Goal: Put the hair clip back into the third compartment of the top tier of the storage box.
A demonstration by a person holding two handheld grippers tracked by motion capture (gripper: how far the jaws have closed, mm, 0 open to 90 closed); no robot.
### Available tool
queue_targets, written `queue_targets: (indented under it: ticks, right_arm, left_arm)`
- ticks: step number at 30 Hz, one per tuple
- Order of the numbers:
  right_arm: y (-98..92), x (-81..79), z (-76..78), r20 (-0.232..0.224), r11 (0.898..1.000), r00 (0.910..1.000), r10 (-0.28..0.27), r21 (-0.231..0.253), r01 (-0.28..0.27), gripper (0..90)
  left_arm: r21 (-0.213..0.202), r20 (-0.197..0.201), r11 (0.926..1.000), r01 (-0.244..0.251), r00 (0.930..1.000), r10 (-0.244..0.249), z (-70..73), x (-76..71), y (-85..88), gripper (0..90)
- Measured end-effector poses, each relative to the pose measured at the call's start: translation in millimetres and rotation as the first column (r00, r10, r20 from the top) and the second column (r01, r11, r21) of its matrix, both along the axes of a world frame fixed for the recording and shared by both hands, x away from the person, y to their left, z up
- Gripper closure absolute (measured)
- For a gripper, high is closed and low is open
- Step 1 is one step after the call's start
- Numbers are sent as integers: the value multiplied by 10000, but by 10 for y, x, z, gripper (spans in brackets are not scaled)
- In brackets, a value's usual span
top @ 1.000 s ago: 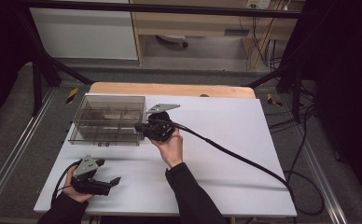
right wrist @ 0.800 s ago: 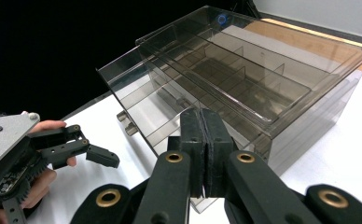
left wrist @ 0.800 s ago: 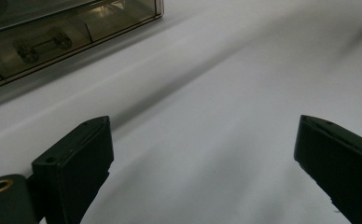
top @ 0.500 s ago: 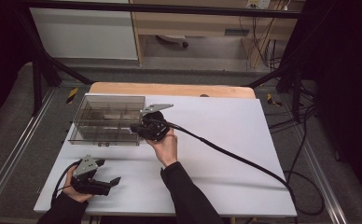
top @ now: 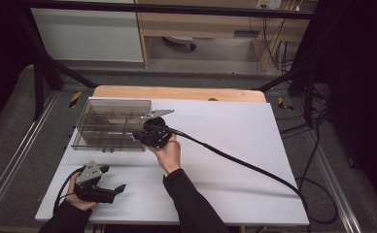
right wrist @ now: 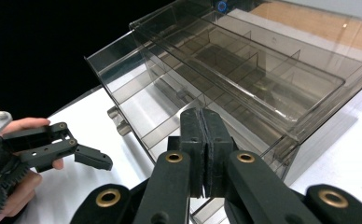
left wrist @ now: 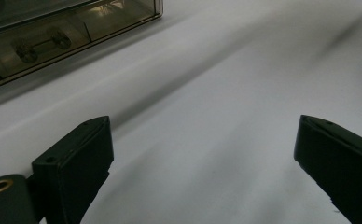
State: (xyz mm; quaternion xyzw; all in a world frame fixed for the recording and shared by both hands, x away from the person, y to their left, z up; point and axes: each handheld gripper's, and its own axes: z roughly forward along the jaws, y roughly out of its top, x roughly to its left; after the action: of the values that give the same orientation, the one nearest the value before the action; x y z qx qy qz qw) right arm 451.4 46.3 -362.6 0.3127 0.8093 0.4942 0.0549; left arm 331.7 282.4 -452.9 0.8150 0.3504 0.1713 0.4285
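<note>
the right gripper [top: 139, 137], jaws pressed together on nothing, is sitting at the near right corner of the clear compartment box [top: 110, 124] (long axis running across the table). the left gripper [top: 114, 190], jaws spread, is resting well apart, nearer the person.

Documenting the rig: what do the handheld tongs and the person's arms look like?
Both tongs are black, each topped with a grey three-cornered plate. The right tongs have flat black pads, brass-coloured pivot rivets on the linkage, and a thick black cable trailing across the table. The left tongs have blocky black jaws. The person wears dark long sleeves.
</note>
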Motion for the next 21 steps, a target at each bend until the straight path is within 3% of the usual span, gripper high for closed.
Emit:
queue_targets:
  ticks: [21]
  right_arm:
    - [77, 15, -183, -309, 9999, 9995, 26, -133, -30, 890]
  left_arm:
    - [10, -5, 10000, 21, 10000, -21, 0, 0, -1, 45]
